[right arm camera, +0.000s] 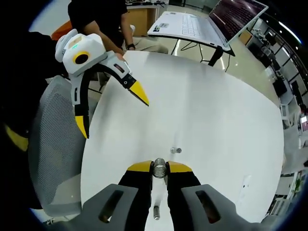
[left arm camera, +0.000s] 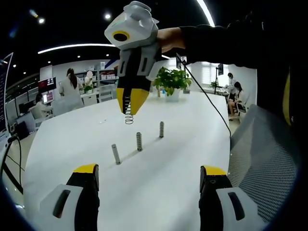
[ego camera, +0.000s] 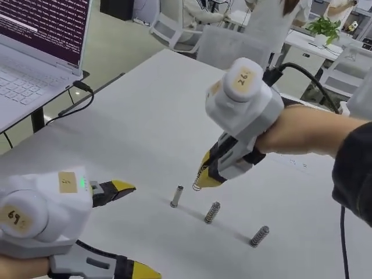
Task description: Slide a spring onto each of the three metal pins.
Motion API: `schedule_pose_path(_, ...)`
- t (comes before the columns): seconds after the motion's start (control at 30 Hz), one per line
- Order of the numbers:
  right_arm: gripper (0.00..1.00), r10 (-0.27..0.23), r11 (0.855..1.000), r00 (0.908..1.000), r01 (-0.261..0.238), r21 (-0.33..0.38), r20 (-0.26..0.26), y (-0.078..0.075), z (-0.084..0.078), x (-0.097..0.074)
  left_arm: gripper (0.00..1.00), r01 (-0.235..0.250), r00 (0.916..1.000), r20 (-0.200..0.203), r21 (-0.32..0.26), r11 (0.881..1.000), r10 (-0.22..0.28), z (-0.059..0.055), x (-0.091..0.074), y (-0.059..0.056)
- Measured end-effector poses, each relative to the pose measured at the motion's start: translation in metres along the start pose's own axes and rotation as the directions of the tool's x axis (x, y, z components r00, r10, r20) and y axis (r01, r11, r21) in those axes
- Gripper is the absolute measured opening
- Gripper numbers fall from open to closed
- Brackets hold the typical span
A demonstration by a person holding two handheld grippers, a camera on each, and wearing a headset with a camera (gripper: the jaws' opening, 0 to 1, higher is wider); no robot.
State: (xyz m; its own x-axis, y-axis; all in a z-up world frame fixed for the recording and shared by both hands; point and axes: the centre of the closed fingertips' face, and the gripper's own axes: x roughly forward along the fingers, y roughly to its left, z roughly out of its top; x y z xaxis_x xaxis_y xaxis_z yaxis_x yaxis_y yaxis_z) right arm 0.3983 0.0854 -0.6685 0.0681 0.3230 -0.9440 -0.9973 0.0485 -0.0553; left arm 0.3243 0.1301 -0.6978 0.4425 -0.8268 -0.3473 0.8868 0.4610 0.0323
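Observation:
Three metal pins stand in a row on the white table. The left pin [ego camera: 176,196] [left arm camera: 116,154] [right arm camera: 176,150] is bare. A spring sits on the middle pin [ego camera: 212,213] [left arm camera: 139,141] and on the right pin [ego camera: 259,235] [left arm camera: 161,129]. My right gripper [ego camera: 202,181] [left arm camera: 128,109] [right arm camera: 159,167] hangs just above and right of the bare pin, shut on a spring [ego camera: 198,178] [left arm camera: 128,113] [right arm camera: 159,168] that points downward. My left gripper [ego camera: 135,229] [left arm camera: 149,175] [right arm camera: 113,110] is open at the near left with nothing between its jaws.
An open laptop [ego camera: 36,52] [right arm camera: 202,23] stands at the far left, with a black cable [ego camera: 78,104] trailing from it. A mesh office chair [left arm camera: 269,159] [right arm camera: 53,144] is beside the table. Other desks, a potted plant [left arm camera: 172,83] and seated people are behind.

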Motion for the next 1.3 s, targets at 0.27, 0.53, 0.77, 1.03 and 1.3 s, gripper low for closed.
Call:
schedule_pose_path(0.27,0.08,-0.009,1.0,0.9999,0.009,0.015,0.011,-0.02,0.001,0.017,0.84,-0.002,0.9999,-0.011,-0.005,1.0,0.002,-0.003,0.002,0.001)
schedule_pose_path(0.53,0.08,-0.009,1.0,0.9999,0.009,0.011,0.009,-0.025,0.003,0.034,0.83,0.002,0.9998,-0.022,-0.011,1.0,-0.002,-0.007,0.005,0.0)
schedule_pose_path(0.77,0.08,-0.007,1.0,1.0,0.007,0.013,-0.001,-0.028,0.0,0.044,0.83,0.008,0.9994,-0.034,-0.019,1.0,-0.009,-0.012,0.006,-0.002)
schedule_pose_path(1.03,0.08,0.006,1.0,1.0,-0.006,0.018,0.0,-0.032,-0.001,0.051,0.81,0.008,0.9993,-0.036,-0.026,1.0,-0.009,-0.013,0.007,0.001)
schedule_pose_path(1.3,0.08,0.015,1.0,0.9999,-0.015,0.021,-0.004,-0.035,-0.003,0.059,0.8,0.012,0.9991,-0.04,-0.034,0.999,-0.013,-0.016,0.008,0.001)
